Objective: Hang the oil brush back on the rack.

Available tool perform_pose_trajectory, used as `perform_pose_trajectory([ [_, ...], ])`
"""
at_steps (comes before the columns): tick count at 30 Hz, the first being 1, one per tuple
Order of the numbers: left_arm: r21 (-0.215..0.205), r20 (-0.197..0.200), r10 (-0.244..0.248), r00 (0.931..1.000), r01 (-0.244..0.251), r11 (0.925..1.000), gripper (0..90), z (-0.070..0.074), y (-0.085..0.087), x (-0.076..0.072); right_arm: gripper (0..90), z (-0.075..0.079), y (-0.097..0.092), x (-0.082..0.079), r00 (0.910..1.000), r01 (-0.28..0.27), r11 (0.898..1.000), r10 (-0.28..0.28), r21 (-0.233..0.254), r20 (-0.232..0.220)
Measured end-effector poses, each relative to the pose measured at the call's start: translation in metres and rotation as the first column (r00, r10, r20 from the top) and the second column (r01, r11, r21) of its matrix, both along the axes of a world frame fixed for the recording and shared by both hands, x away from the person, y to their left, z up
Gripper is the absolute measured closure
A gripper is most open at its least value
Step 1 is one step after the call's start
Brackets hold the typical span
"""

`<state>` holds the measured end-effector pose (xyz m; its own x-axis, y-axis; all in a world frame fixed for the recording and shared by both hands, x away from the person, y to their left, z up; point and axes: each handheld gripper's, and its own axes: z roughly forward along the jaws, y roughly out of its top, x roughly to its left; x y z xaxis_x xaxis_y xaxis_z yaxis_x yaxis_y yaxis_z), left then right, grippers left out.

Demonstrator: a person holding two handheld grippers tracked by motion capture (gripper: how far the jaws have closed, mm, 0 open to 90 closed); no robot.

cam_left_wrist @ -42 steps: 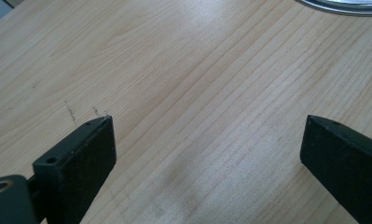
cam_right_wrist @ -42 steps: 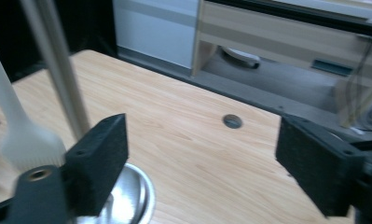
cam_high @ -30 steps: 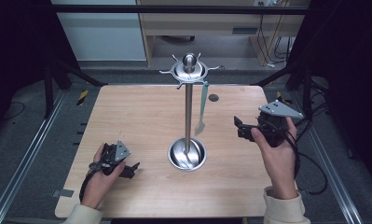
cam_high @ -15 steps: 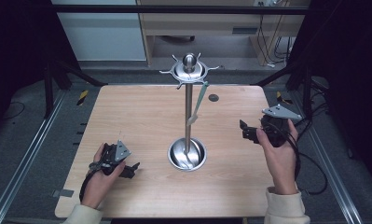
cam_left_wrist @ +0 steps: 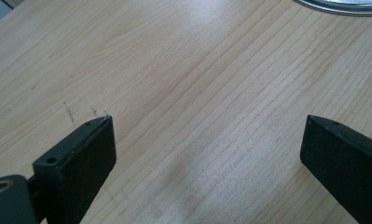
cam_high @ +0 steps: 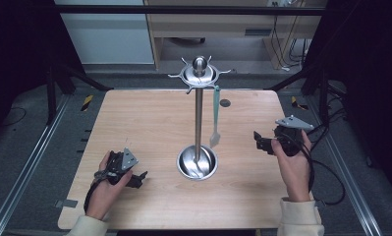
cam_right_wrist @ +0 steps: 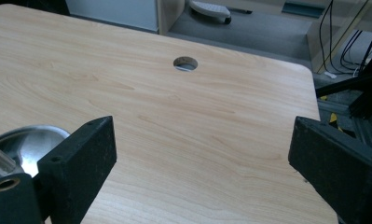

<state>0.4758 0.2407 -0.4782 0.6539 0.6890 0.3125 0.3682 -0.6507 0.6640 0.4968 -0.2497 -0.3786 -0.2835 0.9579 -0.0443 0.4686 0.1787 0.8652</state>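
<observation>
The right gripper [cam_right_wrist: 200, 158] has its two black jaws spread wide, with bare wooden table [cam_right_wrist: 183, 126] between them. A round hole [cam_right_wrist: 185, 63] is cut in the tabletop farther off. Behind the left jaw sits a shiny metal dish [cam_right_wrist: 27, 142]. Beyond the table's far edge, black cables [cam_right_wrist: 347, 37] hang down.
</observation>
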Motion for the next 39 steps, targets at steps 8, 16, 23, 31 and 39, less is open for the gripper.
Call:
perform_pose_trajectory([
  [8, 0.000, 0.001, 0.000, 1.0000, 0.000, 1.0000, 3.1, 0.000, 0.000, 0.000, 8.2, -0.021, 0.002, 0.007, 0.9994, -0.008, 1.000, 0.007, -0.012, -0.033],
  [16, 0.000, 0.001, 0.000, 1.0000, 0.000, 1.0000, 3.1, 0.000, 0.000, 0.000, 8.4, -0.035, 0.005, 0.011, 0.9976, -0.015, 1.000, 0.015, -0.009, -0.068],
  [23, 0.004, -0.001, 0.000, 1.0000, 0.000, 1.0000, 3.1, 0.000, 0.000, 0.000, 8.7, -0.046, 0.008, 0.015, 0.9951, -0.024, 1.000, 0.023, -0.009, -0.096],
  [31, 0.003, -0.001, -0.003, 1.0000, 0.003, 1.0000, 3.1, 0.000, -0.001, 0.000, 9.1, -0.057, 0.010, 0.018, 0.9925, -0.024, 1.000, 0.022, -0.014, -0.120],
  [39, 0.005, -0.004, -0.004, 1.0000, 0.004, 1.0000, 3.1, 0.000, -0.001, 0.000, 9.2, -0.069, 0.013, 0.020, 0.9903, -0.040, 0.999, 0.035, -0.031, -0.134],
])
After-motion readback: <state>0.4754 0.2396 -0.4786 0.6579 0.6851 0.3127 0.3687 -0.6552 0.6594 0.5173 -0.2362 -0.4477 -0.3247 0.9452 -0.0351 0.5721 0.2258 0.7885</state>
